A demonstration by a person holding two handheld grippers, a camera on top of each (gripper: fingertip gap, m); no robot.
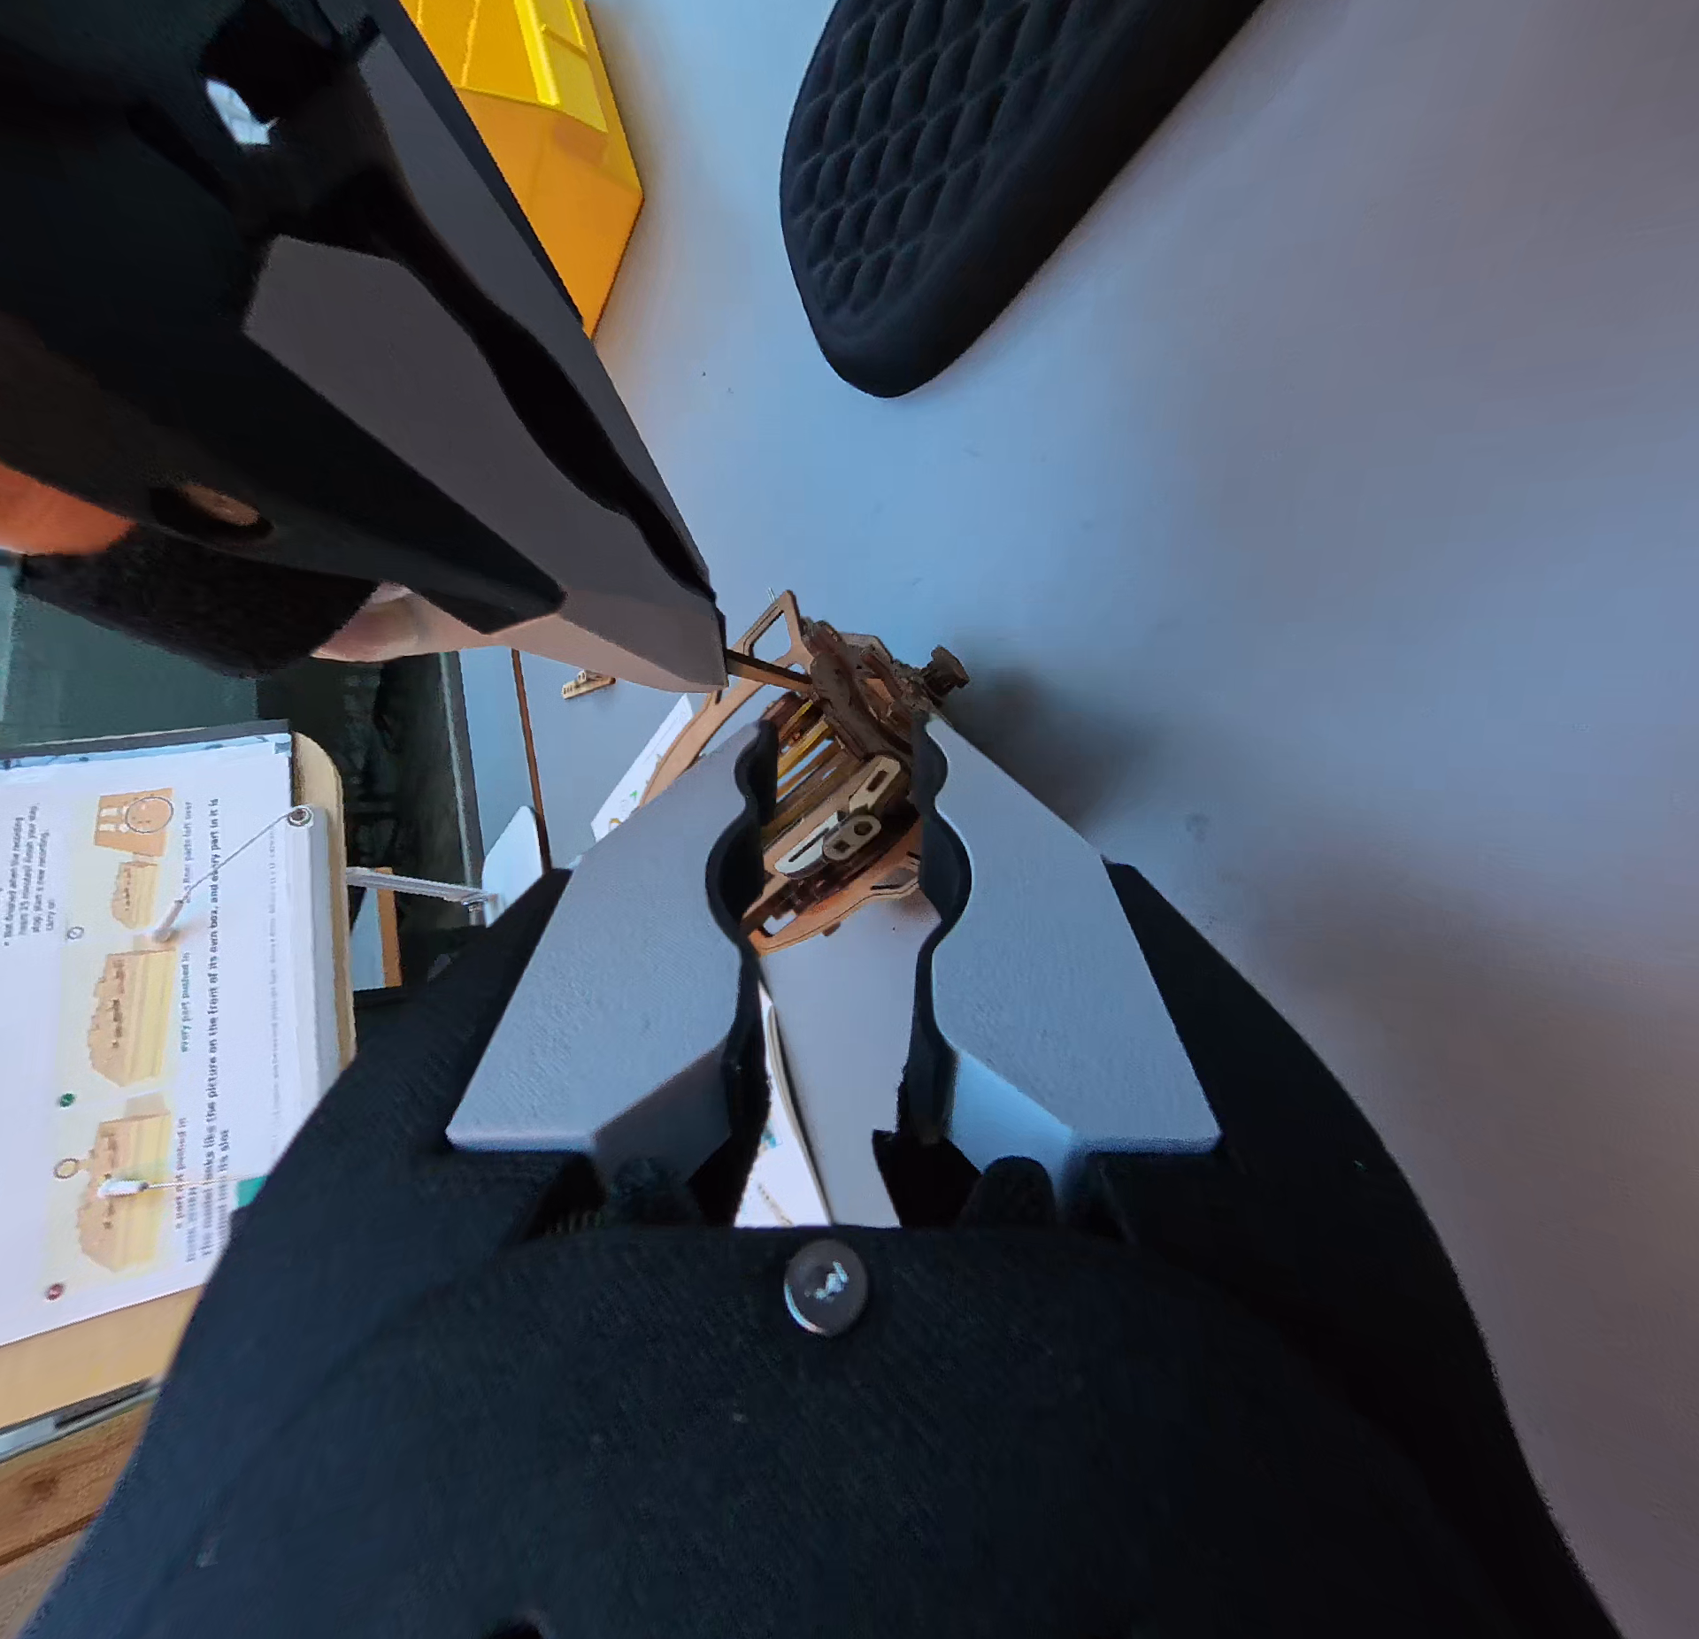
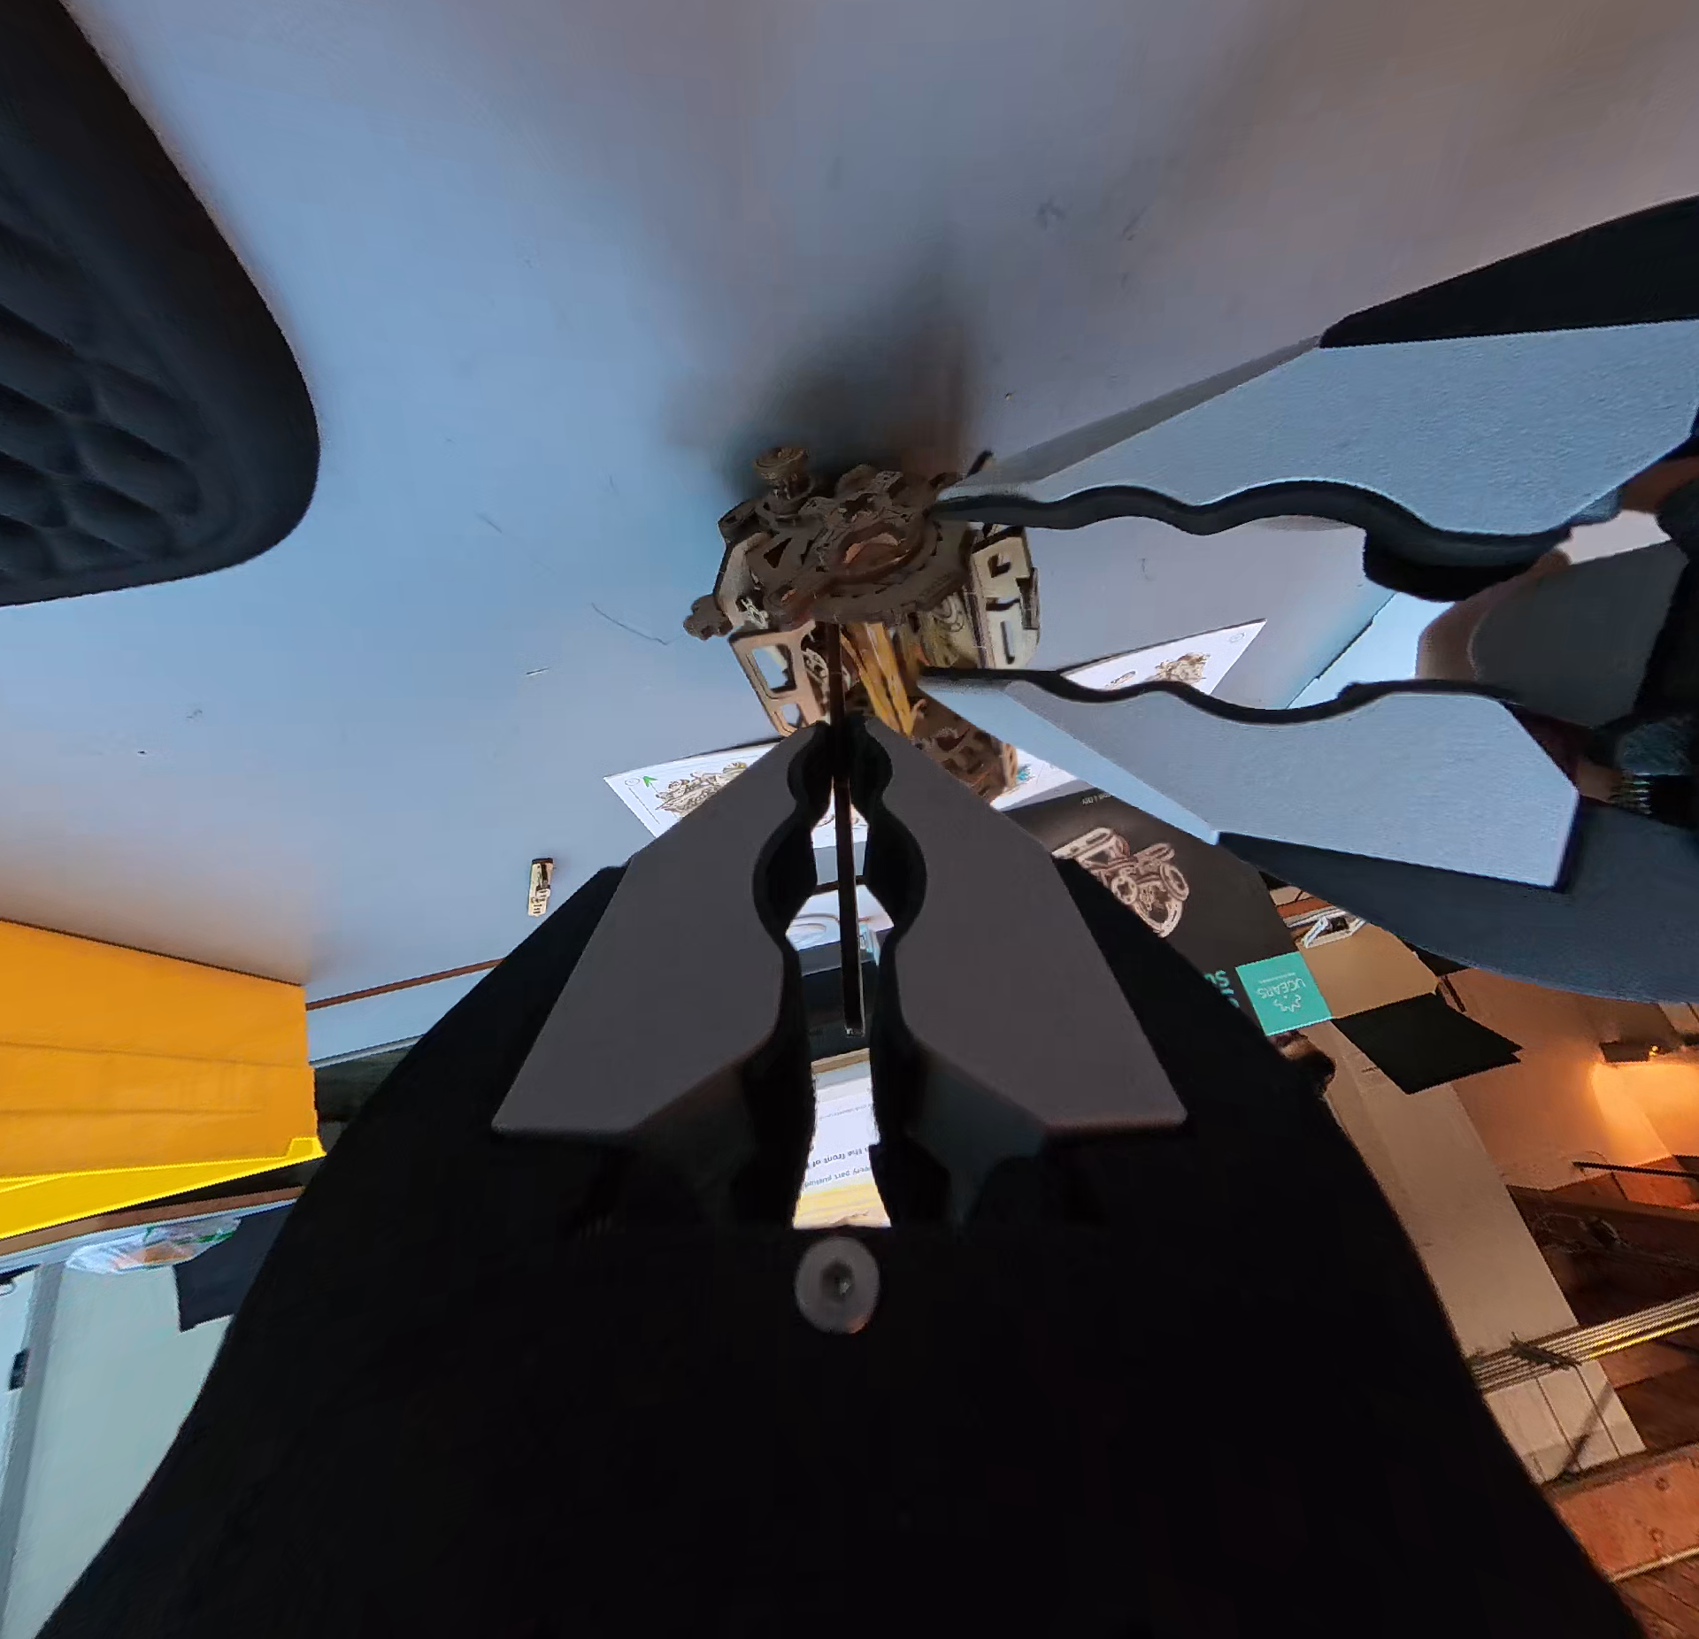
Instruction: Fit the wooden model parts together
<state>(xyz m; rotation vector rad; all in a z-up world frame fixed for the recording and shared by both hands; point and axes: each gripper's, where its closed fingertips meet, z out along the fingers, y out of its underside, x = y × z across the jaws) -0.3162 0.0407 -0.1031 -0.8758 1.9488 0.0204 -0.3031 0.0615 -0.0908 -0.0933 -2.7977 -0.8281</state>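
Your left gripper (image 1: 841, 767) fingers clamp the brown laser-cut wooden model assembly (image 1: 841, 822); your right gripper (image 2: 841, 749) fingers pinch a thin flat dark wooden strip (image 2: 846, 905), its tip entering the model just ahead. Tilt it and that slender piece may snap.

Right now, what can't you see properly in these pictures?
- Left wrist view: the brown wooden model's sides, hidden by the left gripper's grey fingers.
- Right wrist view: where the thin dark rod, clamped in the right gripper, enters the model; too small and shadowed.
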